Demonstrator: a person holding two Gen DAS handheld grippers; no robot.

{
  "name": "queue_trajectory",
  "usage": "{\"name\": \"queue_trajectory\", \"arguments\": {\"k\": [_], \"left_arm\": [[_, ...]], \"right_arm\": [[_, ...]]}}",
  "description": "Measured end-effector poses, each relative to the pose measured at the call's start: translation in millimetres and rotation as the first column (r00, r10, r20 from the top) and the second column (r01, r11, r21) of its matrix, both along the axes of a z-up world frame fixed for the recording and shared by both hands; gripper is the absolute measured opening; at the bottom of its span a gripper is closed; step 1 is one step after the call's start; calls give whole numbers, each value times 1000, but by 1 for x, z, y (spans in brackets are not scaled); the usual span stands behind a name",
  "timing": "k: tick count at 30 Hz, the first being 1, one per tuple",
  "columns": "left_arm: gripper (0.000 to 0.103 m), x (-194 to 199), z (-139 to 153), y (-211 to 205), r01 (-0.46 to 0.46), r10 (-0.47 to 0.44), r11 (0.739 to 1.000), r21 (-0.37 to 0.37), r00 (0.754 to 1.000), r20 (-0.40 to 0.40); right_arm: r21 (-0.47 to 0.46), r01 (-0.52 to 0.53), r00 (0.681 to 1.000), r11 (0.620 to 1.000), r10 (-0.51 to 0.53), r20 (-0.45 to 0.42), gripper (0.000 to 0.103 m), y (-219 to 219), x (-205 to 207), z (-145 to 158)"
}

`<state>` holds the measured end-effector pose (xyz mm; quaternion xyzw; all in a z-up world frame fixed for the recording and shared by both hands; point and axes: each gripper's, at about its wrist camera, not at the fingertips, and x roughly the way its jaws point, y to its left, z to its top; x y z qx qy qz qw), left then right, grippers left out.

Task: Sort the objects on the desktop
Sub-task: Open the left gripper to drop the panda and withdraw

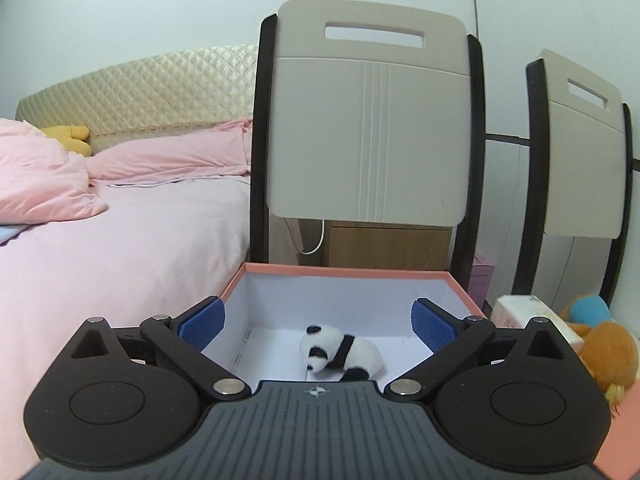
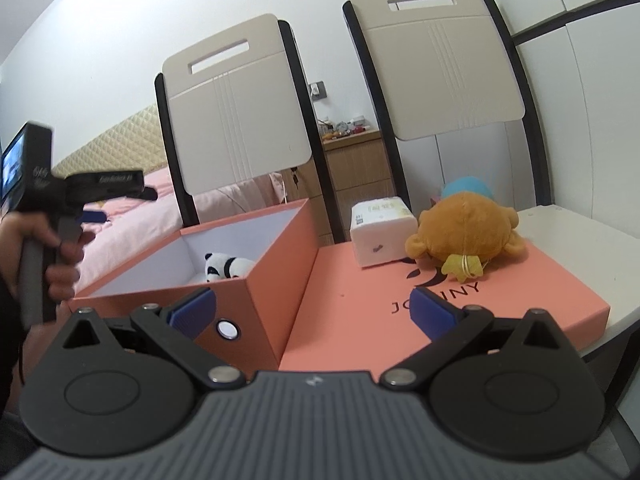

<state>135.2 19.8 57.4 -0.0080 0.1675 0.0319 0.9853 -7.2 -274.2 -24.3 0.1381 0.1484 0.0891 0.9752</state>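
A small panda plush (image 1: 340, 354) lies on the white floor of an open salmon box (image 1: 344, 272); it also shows in the right wrist view (image 2: 224, 267) inside the same box (image 2: 264, 276). My left gripper (image 1: 318, 322) is open and empty, held above the box's near side, over the panda. It also shows at the left of the right wrist view (image 2: 96, 216), held in a hand. My right gripper (image 2: 314, 312) is open and empty, in front of the box corner and the salmon lid (image 2: 420, 304). On the lid lie a brown plush (image 2: 464, 232) and a white tissue pack (image 2: 380, 230).
Two chair backs (image 2: 236, 120) (image 2: 440, 64) stand behind the table. A blue plush (image 2: 466, 186) sits behind the brown one. A pink bed (image 1: 120, 240) lies to the left. The white table edge (image 2: 580, 224) is at the right. A wooden cabinet (image 2: 348, 168) stands behind.
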Motion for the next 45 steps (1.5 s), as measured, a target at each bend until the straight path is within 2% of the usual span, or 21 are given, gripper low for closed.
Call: {"name": "queue_trajectory", "arguments": {"k": [13, 20, 23, 27, 34, 40, 43, 45], "left_arm": [[101, -63, -17, -11, 11, -11, 1000, 9, 999, 52], [103, -100, -33, -12, 72, -72, 997, -1, 993, 90], [103, -104, -31, -16, 117, -118, 993, 16, 987, 112], [103, -105, -32, -10, 146, -144, 989, -3, 980, 140], [103, -97, -35, 0, 122, -116, 992, -35, 983, 140], [103, -100, -33, 1, 139, -131, 990, -38, 978, 160], [103, -102, -29, 5, 136, -126, 989, -52, 977, 175], [103, -103, -26, 11, 120, -105, 990, -72, 977, 187]], "right_arm": [[-16, -8, 999, 1000, 8, 51, 103, 0, -8, 5], [-33, -8, 997, 999, 11, 78, 103, 4, -10, 6], [-47, 12, 996, 999, -8, 94, 103, 7, -10, 7], [-59, 36, 993, 998, -29, 111, 103, 9, -8, 7], [-36, 84, 991, 996, -80, 107, 103, 3, -1, 4], [12, 116, 990, 993, -116, 78, 103, -9, 5, 1], [-22, 133, 989, 991, -131, 75, 103, -7, 3, 2], [-92, 145, 987, 985, -137, 83, 103, 4, 1, 3]]}}
